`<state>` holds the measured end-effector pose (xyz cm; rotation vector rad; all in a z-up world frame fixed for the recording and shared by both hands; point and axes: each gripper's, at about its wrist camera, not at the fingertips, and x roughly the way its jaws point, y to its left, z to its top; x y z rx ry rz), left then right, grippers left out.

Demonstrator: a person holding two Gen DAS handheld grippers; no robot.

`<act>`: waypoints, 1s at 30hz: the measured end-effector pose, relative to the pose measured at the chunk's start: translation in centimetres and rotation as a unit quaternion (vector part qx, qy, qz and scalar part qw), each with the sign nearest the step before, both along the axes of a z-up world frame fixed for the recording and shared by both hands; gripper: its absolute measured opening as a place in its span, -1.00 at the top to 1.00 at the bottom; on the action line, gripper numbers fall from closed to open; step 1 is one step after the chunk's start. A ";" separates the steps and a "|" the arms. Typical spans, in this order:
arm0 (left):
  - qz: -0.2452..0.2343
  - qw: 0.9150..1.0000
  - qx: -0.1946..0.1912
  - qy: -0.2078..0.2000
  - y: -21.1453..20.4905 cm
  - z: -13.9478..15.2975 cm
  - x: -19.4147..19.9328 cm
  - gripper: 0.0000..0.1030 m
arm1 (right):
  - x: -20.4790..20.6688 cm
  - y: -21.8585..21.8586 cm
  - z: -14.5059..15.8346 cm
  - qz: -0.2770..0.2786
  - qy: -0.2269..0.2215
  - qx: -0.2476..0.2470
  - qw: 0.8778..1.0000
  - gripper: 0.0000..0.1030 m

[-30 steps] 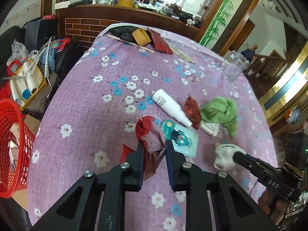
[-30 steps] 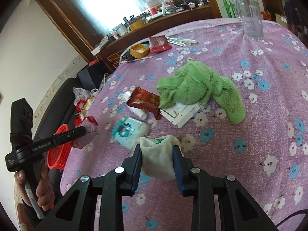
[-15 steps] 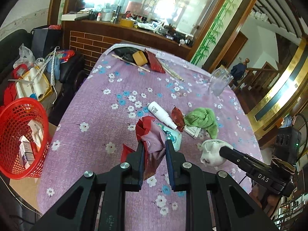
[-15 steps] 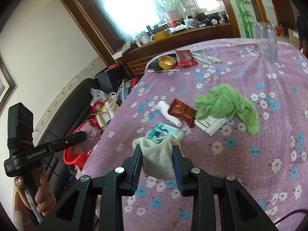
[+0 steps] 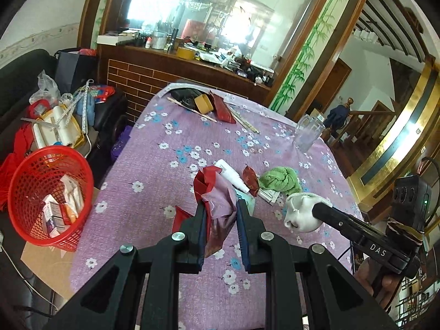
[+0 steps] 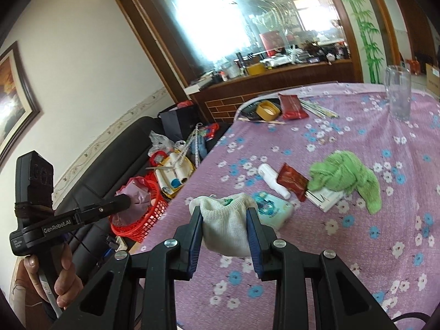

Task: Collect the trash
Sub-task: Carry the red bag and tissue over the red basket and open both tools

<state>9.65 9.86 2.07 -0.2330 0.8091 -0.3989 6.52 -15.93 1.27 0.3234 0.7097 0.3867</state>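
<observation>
My left gripper [image 5: 220, 214] is shut on a crumpled red and pink wrapper [image 5: 217, 195], held above the purple flowered tablecloth [image 5: 154, 192]. My right gripper [image 6: 224, 214] is shut on a white cloth bundle [image 6: 224, 228], also lifted above the table; it shows in the left wrist view [image 5: 299, 211] too. A red mesh basket [image 5: 46, 195] with several boxes of trash stands on the floor left of the table. The left gripper with the wrapper shows in the right wrist view [image 6: 132, 195] over the basket's side.
On the table lie a white bottle [image 6: 272, 180], a dark red packet [image 6: 293, 180], a green towel [image 6: 346, 174], a white booklet [image 6: 326, 198], a teal tissue pack [image 6: 272, 210] and a glass jar [image 6: 398, 93]. Clutter and a black sofa [image 6: 110, 165] are on the left.
Both grippers have risen and pulled back from the table with their loads. The table items look smaller and the red basket has come into fuller view on the left.
</observation>
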 end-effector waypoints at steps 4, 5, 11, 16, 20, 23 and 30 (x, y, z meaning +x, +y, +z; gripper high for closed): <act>0.012 1.000 -0.004 -0.006 1.3 0.4 -0.4 0.59 | 0.0 1.1 0.7 0.013 -0.011 -0.002 1.000 0.36; 0.015 1.000 -0.004 -0.006 1.6 0.5 -0.5 0.59 | 0.1 1.4 0.9 0.016 -0.013 -0.003 1.000 0.36; 0.036 0.999 -0.007 -0.012 3.6 0.5 -0.6 0.59 | 0.9 2.8 1.4 0.029 -0.019 -0.009 0.999 0.36; 0.054 0.998 -0.011 -0.017 5.6 0.6 -0.6 0.59 | 2.4 4.8 1.3 0.046 -0.014 -0.011 0.999 0.36; 0.069 0.997 -0.008 -0.021 7.1 0.9 -0.3 0.59 | 3.5 6.7 1.3 0.062 -0.014 -0.009 0.998 0.36; 0.079 0.997 -0.007 -0.022 8.1 1.0 -0.1 0.59 | 4.4 8.1 1.2 0.075 -0.012 -0.011 0.997 0.36; 0.106 0.994 -0.011 -0.017 10.8 0.3 0.4 0.59 | 6.5 12.2 0.7 0.117 -0.008 -0.019 0.993 0.36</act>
